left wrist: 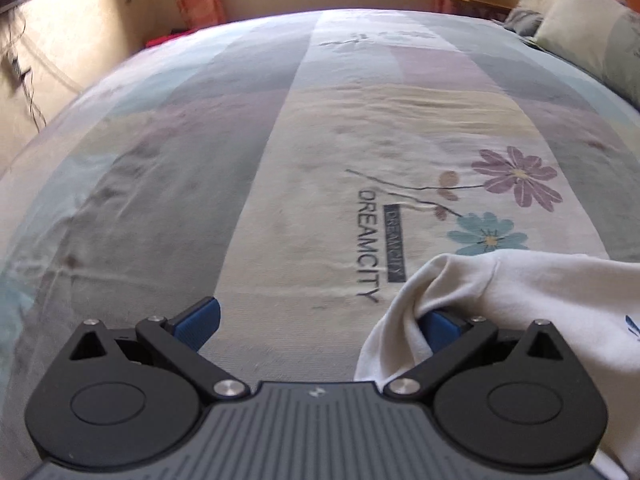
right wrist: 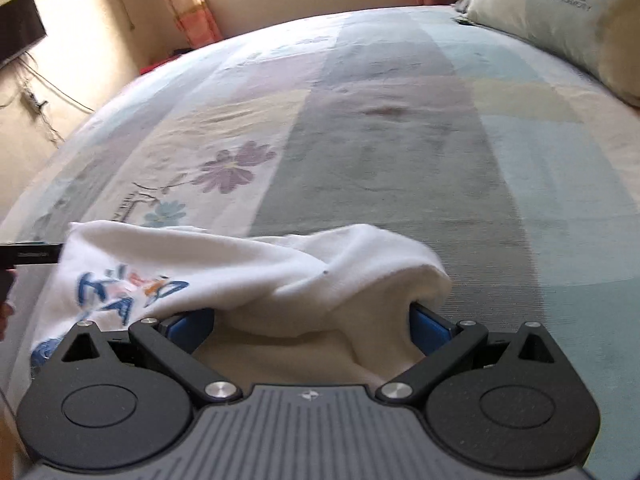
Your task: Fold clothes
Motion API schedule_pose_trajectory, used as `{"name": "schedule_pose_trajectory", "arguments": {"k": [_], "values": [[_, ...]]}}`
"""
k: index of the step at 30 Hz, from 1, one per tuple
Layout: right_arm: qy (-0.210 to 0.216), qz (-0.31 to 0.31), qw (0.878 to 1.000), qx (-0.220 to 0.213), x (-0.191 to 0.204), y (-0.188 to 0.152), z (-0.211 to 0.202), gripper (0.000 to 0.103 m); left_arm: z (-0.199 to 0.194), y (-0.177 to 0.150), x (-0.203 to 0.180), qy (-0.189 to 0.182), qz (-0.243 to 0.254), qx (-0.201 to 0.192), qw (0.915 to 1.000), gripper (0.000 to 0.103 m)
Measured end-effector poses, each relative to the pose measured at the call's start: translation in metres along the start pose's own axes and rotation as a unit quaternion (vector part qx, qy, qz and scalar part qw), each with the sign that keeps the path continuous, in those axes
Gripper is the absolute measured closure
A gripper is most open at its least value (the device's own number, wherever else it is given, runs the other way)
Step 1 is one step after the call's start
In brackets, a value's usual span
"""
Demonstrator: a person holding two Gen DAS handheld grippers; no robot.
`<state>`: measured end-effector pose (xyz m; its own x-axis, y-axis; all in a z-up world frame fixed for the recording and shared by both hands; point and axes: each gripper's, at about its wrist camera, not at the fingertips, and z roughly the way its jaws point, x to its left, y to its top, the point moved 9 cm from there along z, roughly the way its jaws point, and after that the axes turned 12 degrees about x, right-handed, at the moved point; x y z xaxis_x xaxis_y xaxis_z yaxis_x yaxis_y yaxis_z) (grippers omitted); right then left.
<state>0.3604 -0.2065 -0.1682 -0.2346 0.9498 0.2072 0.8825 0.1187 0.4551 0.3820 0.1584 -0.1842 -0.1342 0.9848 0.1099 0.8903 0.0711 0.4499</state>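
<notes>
A white garment (right wrist: 256, 264) with a blue printed motif (right wrist: 132, 292) lies bunched at the near edge of the bed. My right gripper (right wrist: 310, 326) is open. The cloth sags across the gap and drapes over both blue pads (right wrist: 430, 326). In the left wrist view the same white garment (left wrist: 520, 300) sits at the lower right. My left gripper (left wrist: 320, 324) is open too, its left pad (left wrist: 200, 320) bare over the sheet. A fold of cloth covers the tip of its right pad (left wrist: 440, 328). A black piece of the left gripper (right wrist: 28, 255) shows at the right view's left edge.
The bed sheet (left wrist: 280, 160) is striped in pastel patches with flower prints (left wrist: 516, 176) and the word DREAMCITY. Pillows (right wrist: 560, 20) lie at the far right. Beyond the bed's left side are a wall with cables (right wrist: 36, 100), a dark screen (right wrist: 16, 28) and curtains (right wrist: 188, 0).
</notes>
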Motion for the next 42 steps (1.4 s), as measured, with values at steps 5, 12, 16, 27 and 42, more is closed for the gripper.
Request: {"name": "schedule_pose_trajectory", "arguments": {"k": [5,12,16,27,42], "values": [[-0.077,-0.002,0.997,0.016,-0.03,-0.019,0.001,0.0,0.005,-0.003,0.005,-0.003,-0.008,0.012,0.9999,0.0],[-0.094,0.077,0.993,0.0,-0.076,-0.021,-0.018,0.0,0.002,-0.005,0.002,0.001,-0.005,0.012,0.9999,0.0],[-0.05,0.054,0.997,0.01,-0.05,-0.02,-0.009,0.0,0.004,-0.008,0.003,-0.009,-0.014,0.021,0.9996,0.0],[-0.077,0.011,0.996,0.05,-0.048,-0.014,0.024,0.0,-0.004,-0.018,-0.014,-0.04,0.057,0.041,0.9967,0.001],[0.047,-0.073,0.996,0.033,0.054,-0.017,-0.079,0.0,0.015,-0.005,-0.026,-0.071,0.081,0.055,0.9926,0.001]]}}
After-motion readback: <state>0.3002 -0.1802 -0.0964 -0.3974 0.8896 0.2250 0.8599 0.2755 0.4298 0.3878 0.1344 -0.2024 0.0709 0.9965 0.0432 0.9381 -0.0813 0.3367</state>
